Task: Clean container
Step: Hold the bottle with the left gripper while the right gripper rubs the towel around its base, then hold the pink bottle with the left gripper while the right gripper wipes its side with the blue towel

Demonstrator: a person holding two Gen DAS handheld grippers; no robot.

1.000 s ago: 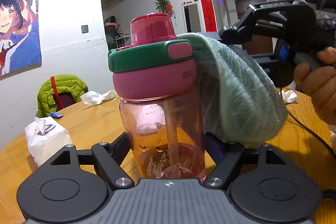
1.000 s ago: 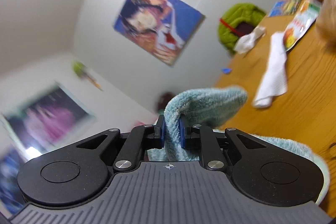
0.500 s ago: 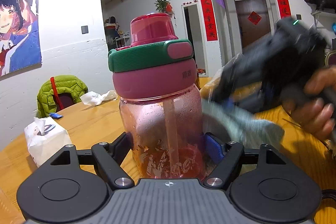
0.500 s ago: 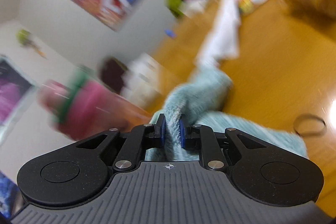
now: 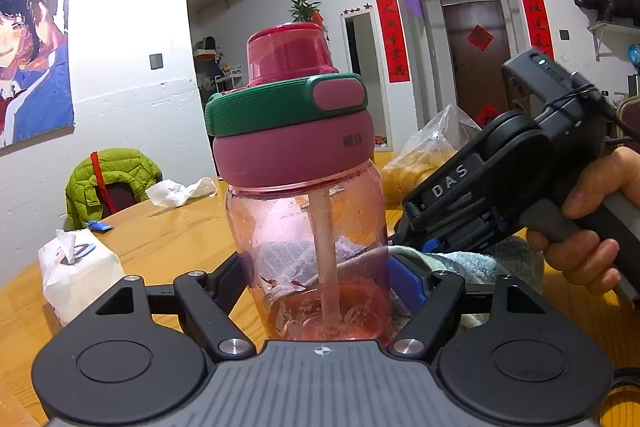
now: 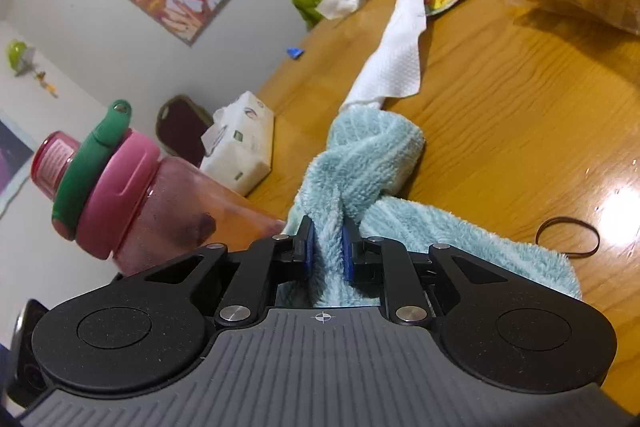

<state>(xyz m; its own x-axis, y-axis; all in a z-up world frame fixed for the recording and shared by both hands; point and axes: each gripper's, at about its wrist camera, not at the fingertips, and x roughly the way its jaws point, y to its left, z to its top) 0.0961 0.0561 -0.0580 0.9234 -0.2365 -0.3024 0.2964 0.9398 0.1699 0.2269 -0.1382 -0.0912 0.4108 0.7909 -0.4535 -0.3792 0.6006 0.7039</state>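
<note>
Cloth (image 6: pixel 360 163) lower, right tongs (image 6: pixel 326 251) clamped.

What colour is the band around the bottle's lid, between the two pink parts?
Dark green band, sandwiched between the pink cap and pink collar of the bottle. The left wrist view shows it best.

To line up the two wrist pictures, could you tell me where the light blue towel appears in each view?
Left wrist: the towel lies low on the right, beside the bottle, under the right gripper.
Right wrist: the towel is at centre, pinched in the right gripper and trailing right.
Shared landmark: the tissue pack.
</note>
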